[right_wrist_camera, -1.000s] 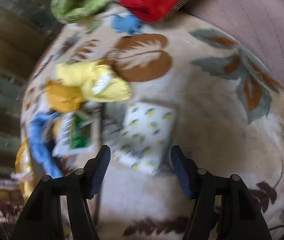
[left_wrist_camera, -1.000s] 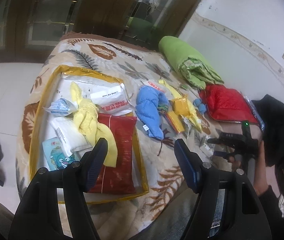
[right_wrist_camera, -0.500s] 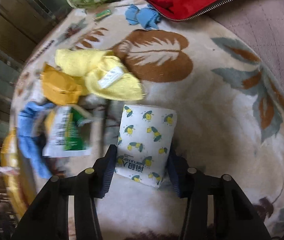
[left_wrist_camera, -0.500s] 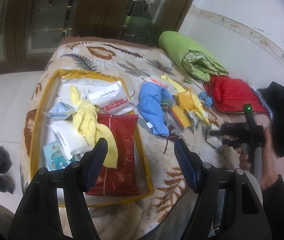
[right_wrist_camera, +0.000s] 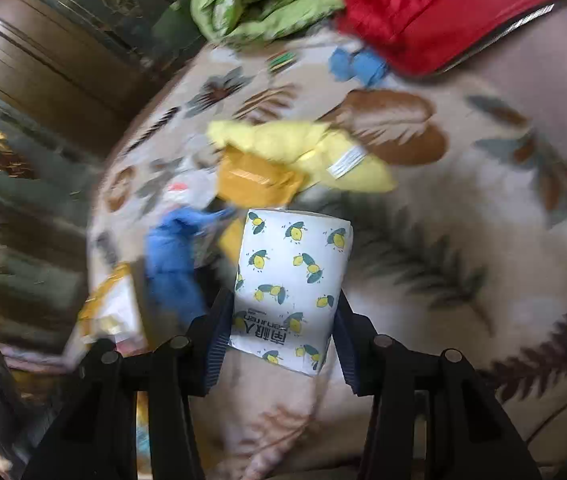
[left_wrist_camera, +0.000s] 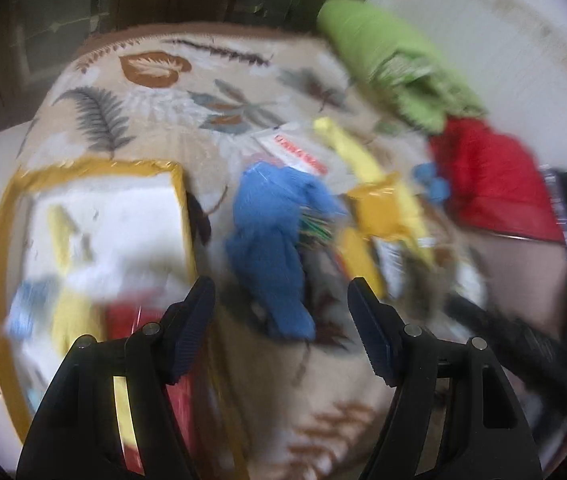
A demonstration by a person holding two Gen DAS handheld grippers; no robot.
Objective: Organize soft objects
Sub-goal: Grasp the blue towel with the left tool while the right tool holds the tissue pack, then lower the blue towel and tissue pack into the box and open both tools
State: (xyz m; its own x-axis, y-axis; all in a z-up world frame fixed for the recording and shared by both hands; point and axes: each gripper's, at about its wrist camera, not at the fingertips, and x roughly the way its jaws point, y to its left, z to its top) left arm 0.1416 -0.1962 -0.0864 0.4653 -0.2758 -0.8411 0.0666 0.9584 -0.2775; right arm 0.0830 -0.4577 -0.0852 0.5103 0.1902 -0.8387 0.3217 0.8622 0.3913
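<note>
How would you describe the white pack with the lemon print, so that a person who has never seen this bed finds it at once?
Look at the leaf-patterned blanket that covers the bed. Near its middle lies a heap of cloths, with a yellow cloth on top. Just in front of it is the white pack, clamped between the fingers of the right gripper. It alone is white with small yellow lemons and green leaves printed on it.

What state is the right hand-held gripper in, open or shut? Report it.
Shut on the lemon-print tissue pack. In the right wrist view the right hand-held gripper has both fingers pressed against the pack's two sides.
</note>
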